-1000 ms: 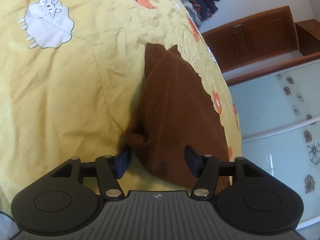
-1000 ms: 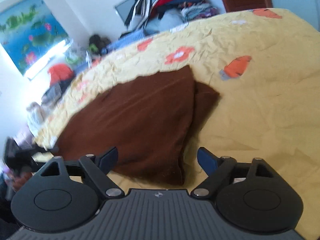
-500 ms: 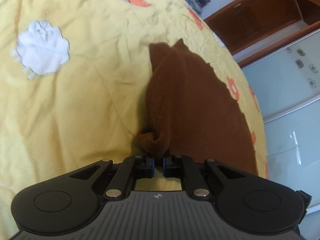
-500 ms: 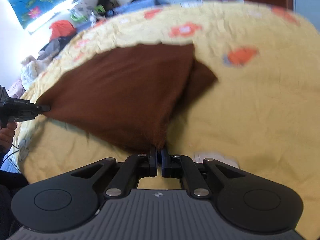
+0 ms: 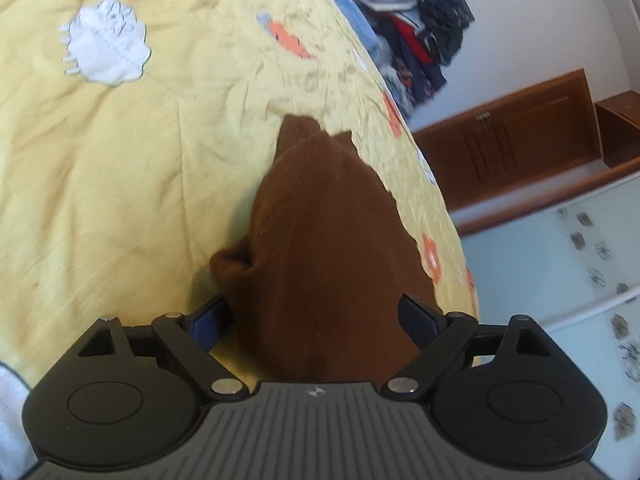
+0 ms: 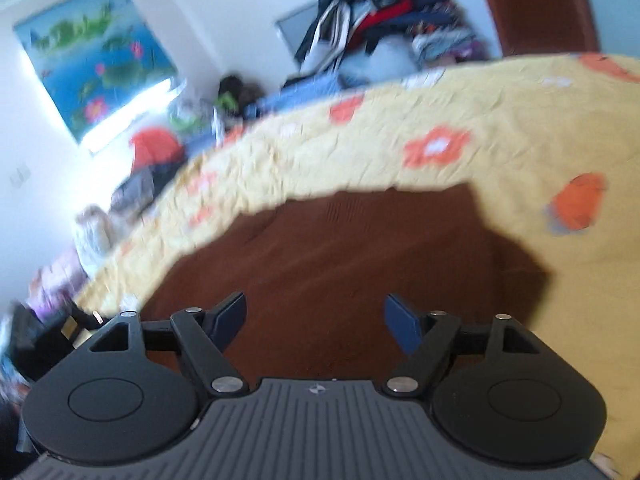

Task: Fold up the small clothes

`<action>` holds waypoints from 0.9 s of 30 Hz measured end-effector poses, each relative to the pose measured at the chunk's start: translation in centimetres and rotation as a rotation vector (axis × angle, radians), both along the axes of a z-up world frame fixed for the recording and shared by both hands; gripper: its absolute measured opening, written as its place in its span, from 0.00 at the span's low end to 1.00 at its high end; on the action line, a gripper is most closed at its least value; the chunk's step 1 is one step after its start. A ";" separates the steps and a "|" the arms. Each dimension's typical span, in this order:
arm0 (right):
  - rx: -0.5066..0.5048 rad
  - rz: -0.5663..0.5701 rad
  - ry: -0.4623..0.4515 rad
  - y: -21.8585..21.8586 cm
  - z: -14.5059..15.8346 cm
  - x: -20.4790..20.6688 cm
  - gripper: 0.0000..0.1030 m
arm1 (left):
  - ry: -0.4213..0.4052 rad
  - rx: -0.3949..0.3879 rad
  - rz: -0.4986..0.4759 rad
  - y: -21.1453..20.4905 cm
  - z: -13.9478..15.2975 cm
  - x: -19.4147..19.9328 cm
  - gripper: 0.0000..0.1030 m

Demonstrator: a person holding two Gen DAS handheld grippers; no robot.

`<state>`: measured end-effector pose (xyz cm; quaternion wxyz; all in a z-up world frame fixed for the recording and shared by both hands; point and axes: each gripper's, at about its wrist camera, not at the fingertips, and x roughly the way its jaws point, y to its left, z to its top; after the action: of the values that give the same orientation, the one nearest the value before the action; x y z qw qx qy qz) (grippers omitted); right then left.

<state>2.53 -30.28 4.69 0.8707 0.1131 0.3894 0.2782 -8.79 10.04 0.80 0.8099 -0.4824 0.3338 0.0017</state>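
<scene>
A small brown garment (image 5: 324,256) lies folded on a yellow bedspread (image 5: 120,168). In the left wrist view my left gripper (image 5: 316,320) is open, its fingers either side of the garment's near end, with a bunched corner by the left finger. In the right wrist view the same brown garment (image 6: 360,264) lies spread flat under my right gripper (image 6: 316,320), which is open just above the cloth and holds nothing.
The bedspread has a white sheep patch (image 5: 106,42) and orange flower patches (image 6: 436,146). A pile of clothes (image 6: 384,28) sits at the far end of the bed. A wooden cabinet (image 5: 516,144) and glass panels stand beyond the bed edge.
Both grippers were shut on corners of the brown garment half a second ago. Both have opened and let go, and the garment now lies flat on the bed.
</scene>
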 end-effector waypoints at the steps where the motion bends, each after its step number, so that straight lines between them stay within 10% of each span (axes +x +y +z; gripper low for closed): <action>1: -0.044 -0.012 0.002 0.5 -1.6 0.3 0.74 | 0.011 0.030 0.006 -0.3 0.2 0.2 0.73; 2: -0.058 -0.011 -0.082 0.9 -1.9 -0.4 0.74 | 0.037 0.071 0.002 -0.6 0.2 0.6 0.40; 4: -0.093 -0.006 -0.102 1.5 -2.0 -1.2 0.75 | 0.108 0.114 -0.029 -0.8 -0.2 1.2 0.09; 10: 0.071 -0.073 -0.074 -0.4 0.5 -2.5 0.84 | 0.134 0.113 -0.052 -1.8 0.0 1.9 0.13; 16: 0.316 -0.103 0.010 -3.6 0.8 -2.2 0.90 | 0.112 0.453 -0.084 -6.5 3.9 3.9 0.06; 22: 0.733 -0.164 0.118 -9.7 -0.2 -1.1 0.95 | -0.144 0.756 -0.398 -19.2 8.3 5.8 0.06; 27: 0.794 -0.184 0.241 -11.4 -2.7 1.1 1.00 | -0.222 0.884 -0.701 -27.7 4.7 4.4 0.06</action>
<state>3.65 -41.66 2.01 0.7290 0.5059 0.3391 0.3124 -4.36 -17.64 5.50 0.9170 0.0442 0.3541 -0.1781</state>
